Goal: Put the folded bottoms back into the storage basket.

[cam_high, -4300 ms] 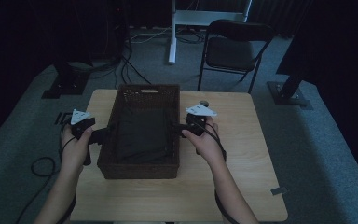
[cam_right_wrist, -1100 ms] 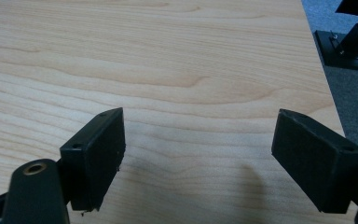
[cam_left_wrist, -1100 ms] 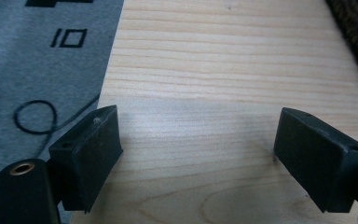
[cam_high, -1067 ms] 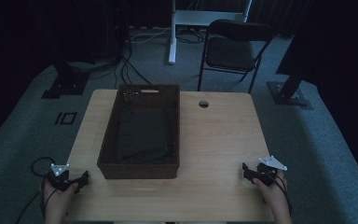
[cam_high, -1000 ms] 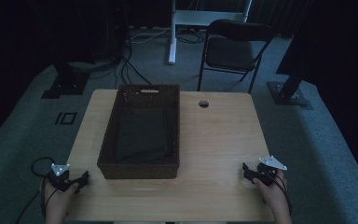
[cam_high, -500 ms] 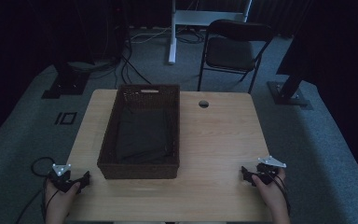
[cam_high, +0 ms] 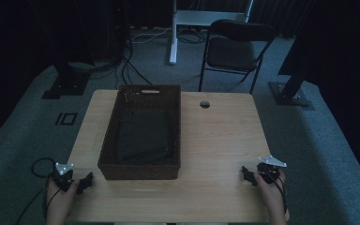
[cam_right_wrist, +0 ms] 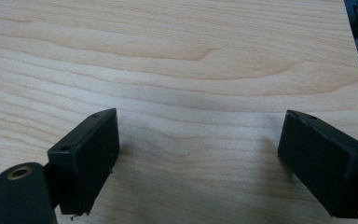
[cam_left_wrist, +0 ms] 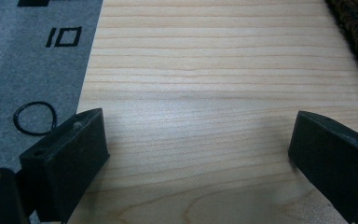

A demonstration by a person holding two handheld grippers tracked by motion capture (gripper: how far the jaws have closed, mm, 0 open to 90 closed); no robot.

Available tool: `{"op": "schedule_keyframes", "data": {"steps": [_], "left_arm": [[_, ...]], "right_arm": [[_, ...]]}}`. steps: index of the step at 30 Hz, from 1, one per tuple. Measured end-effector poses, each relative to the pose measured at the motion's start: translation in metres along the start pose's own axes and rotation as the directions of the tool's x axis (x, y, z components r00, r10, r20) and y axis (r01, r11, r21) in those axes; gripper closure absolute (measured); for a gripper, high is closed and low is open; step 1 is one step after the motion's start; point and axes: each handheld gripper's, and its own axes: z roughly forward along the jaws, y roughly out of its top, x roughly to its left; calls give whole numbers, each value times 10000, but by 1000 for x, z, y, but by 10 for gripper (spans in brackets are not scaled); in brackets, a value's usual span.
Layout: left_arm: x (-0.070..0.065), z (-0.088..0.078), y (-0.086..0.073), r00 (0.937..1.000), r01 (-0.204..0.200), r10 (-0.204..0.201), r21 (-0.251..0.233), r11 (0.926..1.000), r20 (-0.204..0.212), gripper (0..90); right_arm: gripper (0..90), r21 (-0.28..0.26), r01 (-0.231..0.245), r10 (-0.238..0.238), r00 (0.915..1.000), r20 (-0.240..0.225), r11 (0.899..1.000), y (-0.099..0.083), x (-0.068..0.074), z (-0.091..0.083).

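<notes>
Basket (cam_high: 139, 168) sits mid-table holding dark folded cloth (cam_high: 143, 138), well apart from left gripper (cam_high: 82, 183) and right gripper (cam_high: 247, 174), both released, empty, jaws just widened; risk: one-sided contact on re-approach could skew it

High view: above near edge, looking forward-down over bench (cam_high: 215, 140). Claw views: close, low, sharing its wood.

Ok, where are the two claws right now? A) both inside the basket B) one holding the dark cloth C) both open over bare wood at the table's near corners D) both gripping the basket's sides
C: the left claw and right claw sit open at the near corners of the table, nothing between their jaws, apart from the basket.
</notes>
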Motion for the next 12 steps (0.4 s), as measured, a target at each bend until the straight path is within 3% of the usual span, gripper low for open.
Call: {"op": "schedule_keyframes", "data": {"steps": [12], "left_arm": [[0, 0, 0, 10000, -39, 39, 25, 10000, 44, 29]], "right_arm": [[108, 25, 136, -136, 9999, -103, 9999, 1, 0, 1]]}}
